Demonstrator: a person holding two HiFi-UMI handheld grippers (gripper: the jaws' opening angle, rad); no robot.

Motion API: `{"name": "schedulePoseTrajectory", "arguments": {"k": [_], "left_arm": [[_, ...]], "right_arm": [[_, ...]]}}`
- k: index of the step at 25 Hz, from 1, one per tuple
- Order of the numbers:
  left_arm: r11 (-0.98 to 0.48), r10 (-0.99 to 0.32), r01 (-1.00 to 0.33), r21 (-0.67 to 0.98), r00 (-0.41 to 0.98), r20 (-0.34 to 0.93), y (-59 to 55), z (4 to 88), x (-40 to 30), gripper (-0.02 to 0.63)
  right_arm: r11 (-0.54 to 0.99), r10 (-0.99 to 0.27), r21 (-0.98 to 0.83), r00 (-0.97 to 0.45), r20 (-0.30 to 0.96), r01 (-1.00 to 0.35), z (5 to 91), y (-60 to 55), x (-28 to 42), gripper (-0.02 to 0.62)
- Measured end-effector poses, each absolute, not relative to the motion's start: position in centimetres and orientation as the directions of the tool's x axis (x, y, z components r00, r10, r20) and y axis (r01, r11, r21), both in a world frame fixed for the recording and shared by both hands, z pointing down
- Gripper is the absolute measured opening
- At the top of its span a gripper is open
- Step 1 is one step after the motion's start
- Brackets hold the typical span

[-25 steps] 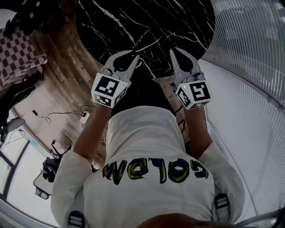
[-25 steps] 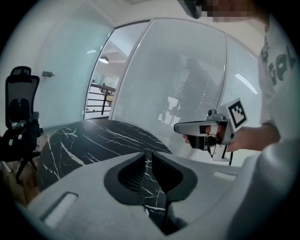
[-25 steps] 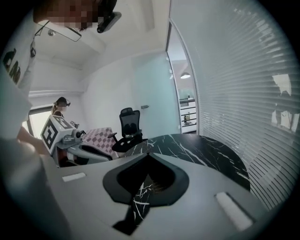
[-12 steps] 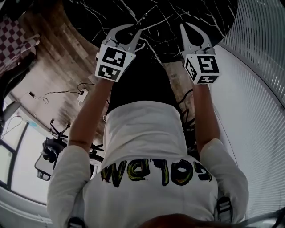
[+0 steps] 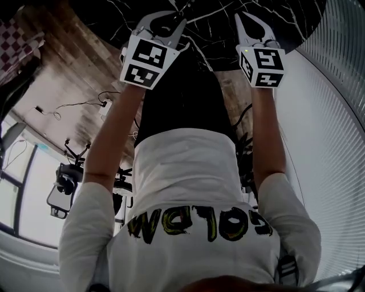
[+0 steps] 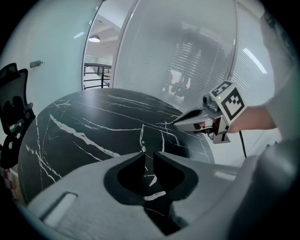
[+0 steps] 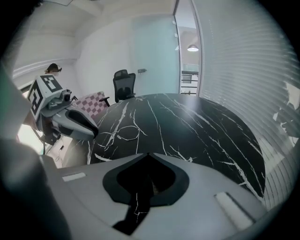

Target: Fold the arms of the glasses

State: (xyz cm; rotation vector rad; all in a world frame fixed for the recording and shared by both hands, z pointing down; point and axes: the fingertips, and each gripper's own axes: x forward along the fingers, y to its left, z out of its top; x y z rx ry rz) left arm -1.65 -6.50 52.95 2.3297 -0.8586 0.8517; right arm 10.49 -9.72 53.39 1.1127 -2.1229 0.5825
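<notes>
A pair of thin wire-framed glasses [image 7: 123,133] lies on the round black marble table [image 7: 197,126], just right of my left gripper's tip in the right gripper view. I cannot make them out in the head view. My left gripper [image 5: 172,16] hovers over the table's near edge, its jaws a narrow slit apart with nothing between them [image 6: 149,153]. My right gripper [image 5: 250,17] hangs beside it, tips touching and empty [image 7: 149,154]. Each gripper shows in the other's view: the right one [image 6: 180,123], the left one [image 7: 89,130].
A black office chair [image 7: 123,84] and a checked seat [image 7: 92,100] stand beyond the table. Another dark chair [image 6: 13,117] is at its left. A curved glass wall with blinds [image 5: 336,85] runs along the right. Cables [image 5: 74,105] lie on the wooden floor.
Both grippers have sunk toward the table and slid to the top of the head view, further over the marble top. Their jaws look the same.
</notes>
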Motion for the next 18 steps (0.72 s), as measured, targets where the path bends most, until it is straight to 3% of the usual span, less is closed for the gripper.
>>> {"name": "schedulePoseTrajectory", "arguments": {"k": [12,18], "left_arm": [[-0.659,-0.434,-0.729,0.186,0.570,0.697,-7.4,53.0,-2.3,0.058],[-0.657,-0.432,-0.726,0.203,0.583,0.688,-7.1,53.4,-1.9,0.011]], "right_arm": [[0.548,-0.539,-0.053,-0.400,0.741,-0.835,55.1,-9.9,10.2,0.003],[0.563,-0.521,-0.051,-0.403,0.752,-0.825,55.9,-9.5,10.0,0.003]]}}
